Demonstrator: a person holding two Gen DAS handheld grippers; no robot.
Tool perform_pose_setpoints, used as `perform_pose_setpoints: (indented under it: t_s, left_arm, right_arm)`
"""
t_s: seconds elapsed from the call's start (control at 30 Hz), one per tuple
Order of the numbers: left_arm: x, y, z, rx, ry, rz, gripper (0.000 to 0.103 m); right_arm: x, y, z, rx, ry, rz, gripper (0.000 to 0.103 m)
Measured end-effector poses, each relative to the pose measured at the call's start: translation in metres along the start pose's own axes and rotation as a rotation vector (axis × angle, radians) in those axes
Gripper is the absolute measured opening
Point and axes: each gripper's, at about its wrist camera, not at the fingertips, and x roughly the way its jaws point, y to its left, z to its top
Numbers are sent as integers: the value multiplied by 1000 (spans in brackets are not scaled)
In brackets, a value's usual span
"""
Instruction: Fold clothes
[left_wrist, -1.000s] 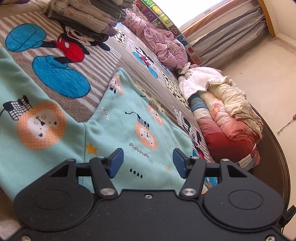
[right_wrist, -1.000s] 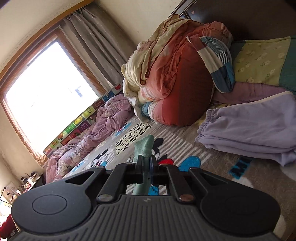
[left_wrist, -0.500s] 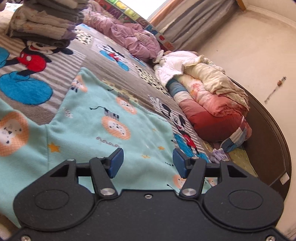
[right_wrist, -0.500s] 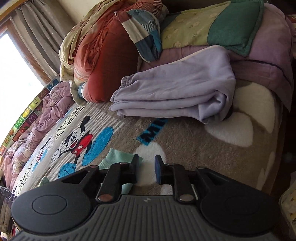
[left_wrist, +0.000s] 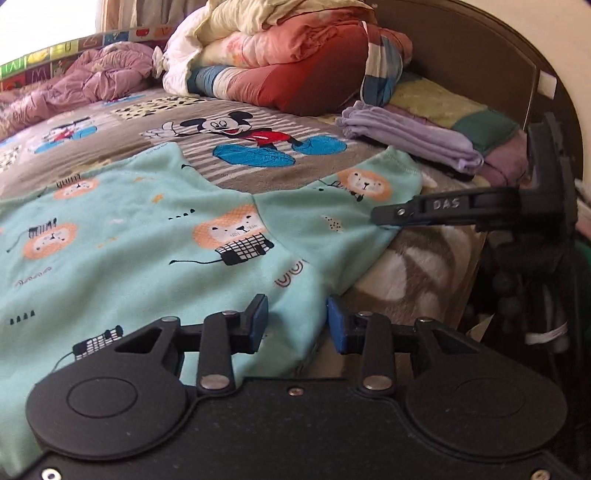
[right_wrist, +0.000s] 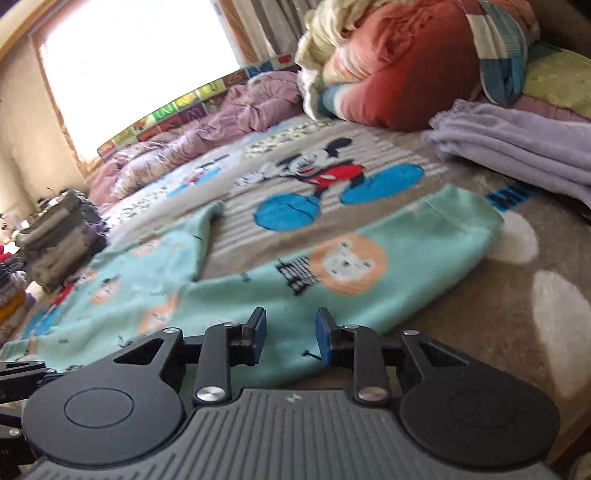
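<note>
Lying flat, soft, light mint lion-print pants (left_wrist: 147, 236); left gripper (left_wrist: 297, 323) and right gripper (right_wrist: 290, 334) released, grab hem at 1 o'clock.

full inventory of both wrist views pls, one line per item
lion-print garment: 1, mint green, spread flat on the blanket, nearest both tools
Mickey blanket: 1, grey-brown, covering the bed
folded lilac clothes: 1 pile, beyond the garment's right leg
rolled quilts: 1 heap, red, pink, cream, by the headboard
purple duvet: 1, crumpled below the window
folded stack: 1, grey, far left
left tool: open over the garment's edge
right tool: open over the garment
</note>
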Motion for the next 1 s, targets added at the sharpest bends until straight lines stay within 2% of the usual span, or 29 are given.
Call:
perform_pose_setpoints:
  t_s: [0.07,0.13,0.2,0.27,0.37,0.47,0.53,0.63,0.73,0.77,0.9,0.97,1.0]
  left_arm:
    - [-14,-9,2,97,-58,38,35]
    - [-24,-23,6,192,-128,56,35]
    - [-25,-36,8,253,-163,51,35]
    - [-16,-47,5,309,-147,55,35]
    - [-1,-61,1,416,-119,100,35]
    - [10,-72,2,501,-107,148,35]
    - [20,-82,2,594,-85,193,35]
    - [30,-92,-5,756,-33,275,35]
    - [35,-99,-20,896,25,315,34]
    - [38,-102,-26,947,39,345,34]
    - [48,-108,-39,1059,58,434,33]
    - [54,-111,-44,1118,69,458,28]
    - [58,-111,-47,1145,80,467,20]
  right_arm:
    - [-13,-11,-10,27,-24,-10,18]
    - [-25,-15,-18,21,-31,-27,22]
    - [-31,-16,-17,29,-44,-25,25]
    - [-37,-13,-13,33,-64,-19,32]
    - [-46,-4,0,36,-105,61,37]
    - [-33,1,0,45,-84,145,39]
    - [-19,1,-10,57,-58,185,39]
    - [-3,-3,-23,56,-6,178,37]
    - [-3,-5,-22,25,-1,187,36]
    - [-4,-6,-23,15,-2,188,32]
    - [-5,-11,-24,7,-3,198,28]
    - [-4,-12,-24,1,1,200,28]
    - [-4,-12,-23,4,3,202,28]
